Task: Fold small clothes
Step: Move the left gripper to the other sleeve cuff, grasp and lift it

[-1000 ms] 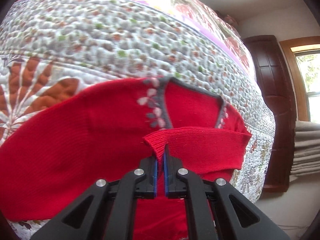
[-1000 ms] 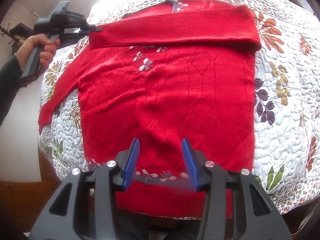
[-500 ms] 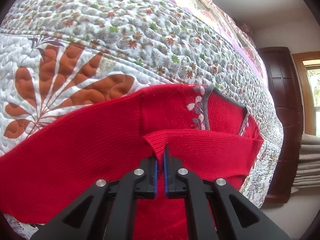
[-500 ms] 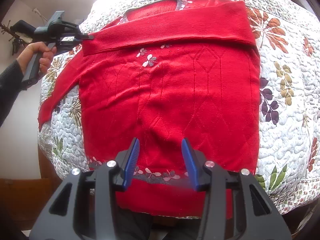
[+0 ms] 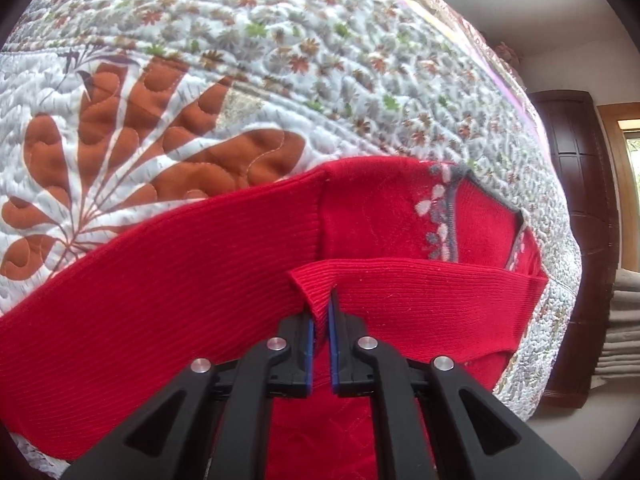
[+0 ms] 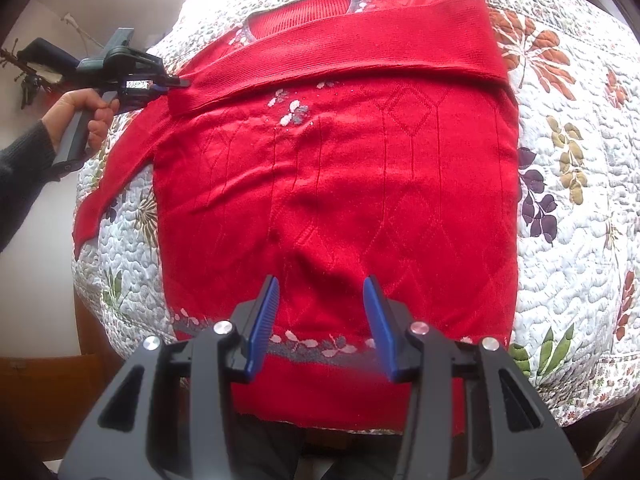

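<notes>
1. At the far left of the right wrist view, a hand [image 6: 86,110] in a dark sleeve [image 6: 22,172] is seen gripping the handle of the left tool [image 6: 182,82], which is held low and level with the bed, just beside the sweater's shoulder.

2. The cuff [image 5: 316,286] of the folded sleeve [image 6: 340,54] is pinched between the left tool's [image 5: 320,312] nearly closed blue pads [image 5: 307,338]. The cuff appears to be held this way so that the sleeve can be laid straight across the chest without bunching.

3. The other sleeve [image 6: 114,176] is left unfolded, trailing off the sweater's left side down the quilt; it is judged to be the next part to be brought in.

4. The red sweater [image 6: 340,208] is spread face up on the quilted bedspread [image 6: 580,220], neckline [image 6: 304,16] away from the right wrist camera and hem [image 6: 320,346] nearest it. It has presumably been flattened so that creases fall cleanly.

5. The right tool [image 6: 320,320] is held wide open and empty above the hem, with nothing between its pads. It is judged to be waiting there, either to steady the body or to take the hem for a later fold.

6. To the right, only bare quilt with leaf prints [image 6: 540,204] is seen beside the sweater's straight edge, where the folded sleeve turns at the shoulder.
</notes>
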`<state>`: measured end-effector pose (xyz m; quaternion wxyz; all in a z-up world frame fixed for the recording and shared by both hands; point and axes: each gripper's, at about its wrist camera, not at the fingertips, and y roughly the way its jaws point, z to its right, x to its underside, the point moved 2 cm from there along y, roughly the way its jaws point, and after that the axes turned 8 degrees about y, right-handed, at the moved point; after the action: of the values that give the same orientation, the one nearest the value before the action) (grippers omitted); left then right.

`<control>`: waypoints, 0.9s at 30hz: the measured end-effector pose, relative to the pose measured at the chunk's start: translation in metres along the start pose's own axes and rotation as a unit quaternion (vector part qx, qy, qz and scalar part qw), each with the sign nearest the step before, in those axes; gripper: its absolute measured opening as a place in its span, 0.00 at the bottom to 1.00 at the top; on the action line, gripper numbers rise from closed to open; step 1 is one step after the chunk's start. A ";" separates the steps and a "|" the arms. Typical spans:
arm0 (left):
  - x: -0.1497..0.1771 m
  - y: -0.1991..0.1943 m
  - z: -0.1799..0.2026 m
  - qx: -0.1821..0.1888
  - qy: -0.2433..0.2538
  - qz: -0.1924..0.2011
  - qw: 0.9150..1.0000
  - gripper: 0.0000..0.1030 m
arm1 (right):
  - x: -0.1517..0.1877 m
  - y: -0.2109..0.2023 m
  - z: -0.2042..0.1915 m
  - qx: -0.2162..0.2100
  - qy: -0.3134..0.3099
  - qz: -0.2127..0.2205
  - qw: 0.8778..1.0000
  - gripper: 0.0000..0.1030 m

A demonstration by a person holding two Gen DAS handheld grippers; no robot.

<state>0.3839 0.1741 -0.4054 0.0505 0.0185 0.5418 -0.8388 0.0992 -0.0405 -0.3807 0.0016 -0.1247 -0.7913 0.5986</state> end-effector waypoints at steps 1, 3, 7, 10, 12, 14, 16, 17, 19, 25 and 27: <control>0.001 -0.003 0.000 -0.009 -0.001 0.007 1.000 0.12 | 0.000 0.000 -0.001 0.000 -0.001 0.001 1.000 0.43; 0.005 -0.019 0.001 -0.006 -0.004 0.035 0.999 0.13 | -0.002 -0.002 -0.001 0.000 -0.001 0.004 1.000 0.44; 0.017 -0.030 0.021 0.053 0.012 0.058 0.997 0.14 | -0.004 0.003 -0.005 -0.001 -0.005 -0.001 1.000 0.45; 0.020 -0.010 0.030 0.052 0.028 0.034 0.998 0.19 | -0.005 0.005 -0.014 -0.004 -0.018 -0.003 1.000 0.45; 0.021 0.005 0.024 0.039 0.019 0.019 0.999 0.21 | -0.005 0.003 -0.020 -0.006 -0.023 -0.001 1.000 0.45; 0.022 0.011 0.011 0.045 -0.006 0.018 0.999 0.23 | -0.006 0.002 -0.022 -0.005 -0.023 0.000 1.000 0.45; 0.026 0.005 0.000 0.061 -0.030 0.027 0.997 0.23 | -0.006 0.001 -0.023 -0.002 -0.025 0.000 1.000 0.46; 0.029 -0.004 -0.006 0.060 -0.037 0.039 0.997 0.25 | -0.006 0.000 -0.023 -0.001 -0.027 0.000 1.000 0.46; 0.037 -0.024 -0.022 0.052 -0.048 0.064 0.995 0.40 | -0.007 -0.001 -0.024 0.002 -0.032 -0.001 1.000 0.46; 0.099 -0.119 -0.136 0.047 -0.183 0.164 0.968 0.66 | -0.021 -0.012 -0.046 0.001 -0.067 0.006 0.998 0.48; 0.133 -0.154 -0.184 0.043 -0.238 0.203 0.949 0.73 | -0.026 -0.018 -0.059 -0.002 -0.085 0.013 0.996 0.50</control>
<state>0.2309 0.3963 -0.3530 0.3461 -0.0696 0.4620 -0.8136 0.1302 0.0053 -0.3430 -0.0740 -0.0837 -0.7879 0.6056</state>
